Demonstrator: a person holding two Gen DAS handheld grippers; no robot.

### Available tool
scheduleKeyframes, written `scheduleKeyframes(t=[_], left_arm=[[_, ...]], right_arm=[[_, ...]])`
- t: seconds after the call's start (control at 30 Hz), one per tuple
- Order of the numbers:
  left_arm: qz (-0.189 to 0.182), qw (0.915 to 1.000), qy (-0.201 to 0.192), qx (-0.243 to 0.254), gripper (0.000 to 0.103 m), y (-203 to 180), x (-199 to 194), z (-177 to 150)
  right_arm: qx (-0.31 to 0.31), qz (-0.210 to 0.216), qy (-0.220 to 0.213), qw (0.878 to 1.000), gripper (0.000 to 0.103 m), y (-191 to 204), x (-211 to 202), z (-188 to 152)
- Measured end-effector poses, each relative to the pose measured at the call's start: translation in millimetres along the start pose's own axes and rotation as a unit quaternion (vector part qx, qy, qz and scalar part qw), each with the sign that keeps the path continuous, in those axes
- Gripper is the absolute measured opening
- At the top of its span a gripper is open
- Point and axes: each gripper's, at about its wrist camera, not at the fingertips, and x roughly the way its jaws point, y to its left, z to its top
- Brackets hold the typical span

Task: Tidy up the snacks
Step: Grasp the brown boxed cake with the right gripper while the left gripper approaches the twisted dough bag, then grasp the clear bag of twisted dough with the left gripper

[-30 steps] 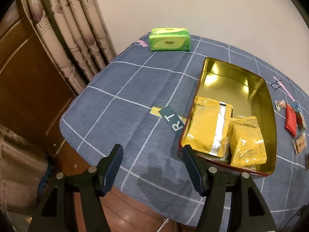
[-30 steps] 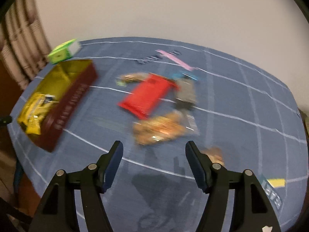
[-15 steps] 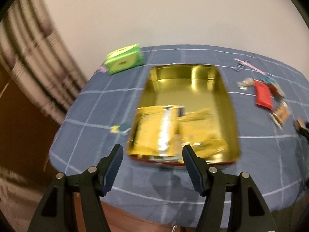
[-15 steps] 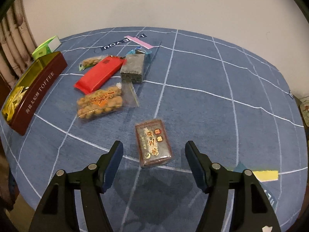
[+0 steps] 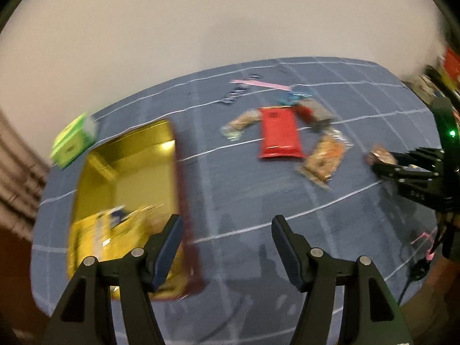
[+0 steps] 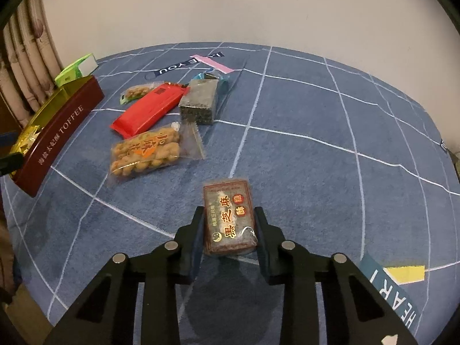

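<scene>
At the lower centre of the right wrist view, the right gripper (image 6: 228, 230) has its fingers clamped on a brown sesame-cake packet (image 6: 228, 218) lying on the blue checked worktop (image 6: 316, 158). Farther, upper left, lie a twisted-snack bag (image 6: 146, 152), a red packet (image 6: 149, 107) and the toffee tin (image 6: 57, 135). The left gripper (image 5: 225, 247) hangs empty, fingers apart.

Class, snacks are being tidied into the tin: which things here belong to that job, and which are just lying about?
Job: toffee tin; brown sesame packet in the right tool; red packet; twisted-snack bag; dark packet.

Lying about: green tissue pack; pink strip; checked tablecloth.
</scene>
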Motion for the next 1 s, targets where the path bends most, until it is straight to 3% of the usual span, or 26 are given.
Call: scheduleKeyframes(t=[0.37,1.0], left_arm=[[-0.062,0.9968,0.003,0.051,0.065,-53.2,45.2,33.4],[-0.117,0.9833,0.036,0.135,0.065,-92.9,82.7,63.2]], right_arm=[[0.016,-0.025,-0.016,0.999,0.029,-30.4,2.5,6.1],[0.064,-0.062,-0.042,0.995,0.029,-73.0,10.5,11.6]])
